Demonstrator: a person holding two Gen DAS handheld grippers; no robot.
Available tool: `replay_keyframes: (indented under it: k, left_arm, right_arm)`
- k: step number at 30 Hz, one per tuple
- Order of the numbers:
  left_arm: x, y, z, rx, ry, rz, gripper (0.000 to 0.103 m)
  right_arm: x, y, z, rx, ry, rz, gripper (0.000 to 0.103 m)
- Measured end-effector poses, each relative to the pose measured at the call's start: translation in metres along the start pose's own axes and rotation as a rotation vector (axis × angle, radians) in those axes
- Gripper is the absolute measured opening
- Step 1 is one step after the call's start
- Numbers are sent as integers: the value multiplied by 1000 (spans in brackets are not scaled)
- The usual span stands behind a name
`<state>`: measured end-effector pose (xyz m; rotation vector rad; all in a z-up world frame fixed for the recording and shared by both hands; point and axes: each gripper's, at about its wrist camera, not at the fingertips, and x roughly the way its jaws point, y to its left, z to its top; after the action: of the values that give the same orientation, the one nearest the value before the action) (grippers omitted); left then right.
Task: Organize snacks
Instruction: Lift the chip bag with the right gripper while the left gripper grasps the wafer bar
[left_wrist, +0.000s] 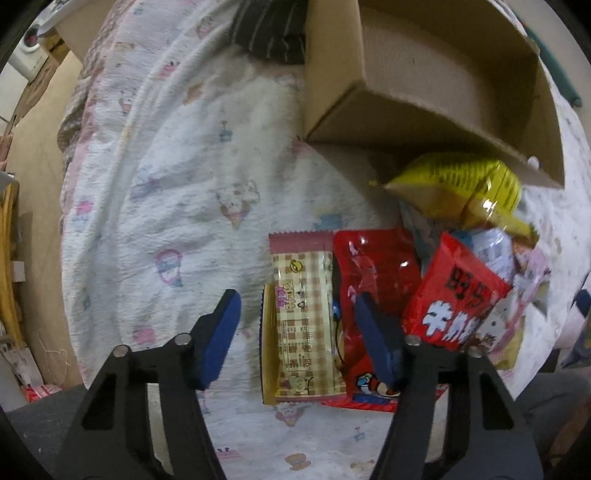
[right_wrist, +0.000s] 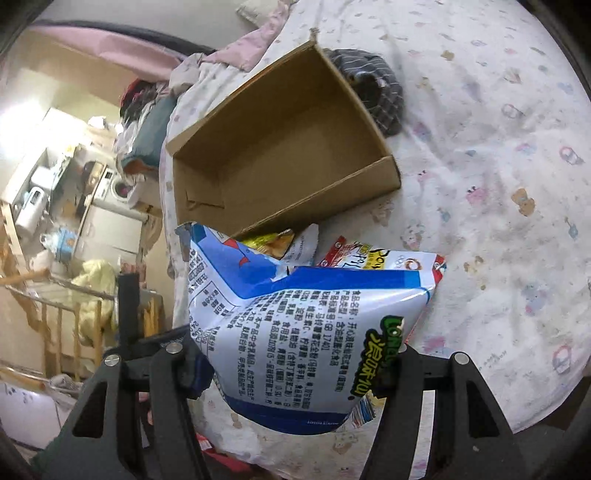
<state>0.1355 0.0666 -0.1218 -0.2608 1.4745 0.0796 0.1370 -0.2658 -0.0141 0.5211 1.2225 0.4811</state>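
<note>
An open cardboard box (left_wrist: 436, 85) lies on a patterned quilt; it also shows in the right wrist view (right_wrist: 280, 147) and looks empty. In front of it lies a pile of snacks: a checked cream packet (left_wrist: 301, 317), a red bag (left_wrist: 373, 280), a red packet with white characters (left_wrist: 454, 295) and a yellow bag (left_wrist: 461, 188). My left gripper (left_wrist: 299, 328) is open just above the checked packet, its fingers either side of it. My right gripper (right_wrist: 291, 362) is shut on a blue and white chip bag (right_wrist: 295, 325) and holds it above the pile.
A dark striped cloth (right_wrist: 373, 88) lies beside the box's far corner. The quilt (left_wrist: 177, 177) spreads left of the snacks. Beyond the bed's left edge are cluttered furniture and a washing machine (right_wrist: 118, 188).
</note>
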Motion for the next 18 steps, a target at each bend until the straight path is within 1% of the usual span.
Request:
replay_keyframes:
  k: [1, 3, 4, 5, 6, 8, 13, 18]
  left_arm:
    - [2, 0, -1, 5, 3, 3, 59]
    - [3, -3, -2, 18, -5, -2, 50]
    - [2, -5, -4, 23, -10, -2, 39]
    - [0, -6, -5, 31, -25, 17, 28]
    - [-3, -6, -6, 31, -39, 21, 24]
    - [-4, -13, -11, 26, -43, 4, 24]
    - [-16, -18, -17, 58, -83, 33, 24]
    - [-39, -21, -27, 68, -153, 59, 24]
  right_arm:
    - [-1, -2, -1, 7, 0, 1, 64]
    - [1, -5, -2, 17, 4, -5, 64]
    - [1, -5, -2, 21, 3, -9, 64]
    - [0, -6, -2, 24, 1, -12, 64]
    - [-1, -5, -3, 25, -1, -10, 64]
    - [-4, -4, -4, 20, -8, -8, 64]
    - [-5, -4, -4, 14, -10, -5, 64]
    - [-5, -4, -5, 2, -13, -13, 64]
